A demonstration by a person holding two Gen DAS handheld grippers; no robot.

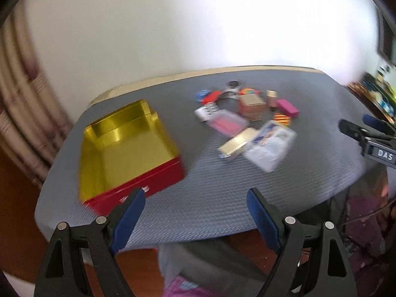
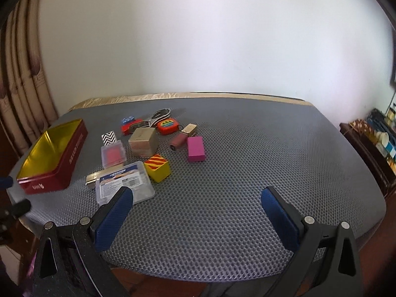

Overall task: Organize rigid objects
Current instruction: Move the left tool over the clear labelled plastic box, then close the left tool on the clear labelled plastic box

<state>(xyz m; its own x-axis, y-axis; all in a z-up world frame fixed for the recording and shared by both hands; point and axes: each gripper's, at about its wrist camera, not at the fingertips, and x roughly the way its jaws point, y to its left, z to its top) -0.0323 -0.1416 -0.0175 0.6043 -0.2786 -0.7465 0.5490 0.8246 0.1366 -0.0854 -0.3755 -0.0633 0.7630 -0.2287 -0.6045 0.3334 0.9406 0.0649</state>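
Above the mat, both hand-held grippers gape wide, empty.

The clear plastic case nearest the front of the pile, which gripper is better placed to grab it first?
Probably the right gripper. Its open jaws sit just in front of the clear plastic case. The left gripper, also open, faces the red tin, with the case off to its right.

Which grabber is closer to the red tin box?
Left. The left gripper hovers just in front of the red tin, jaws open. The right gripper hangs farther off to the tin's right, also open.
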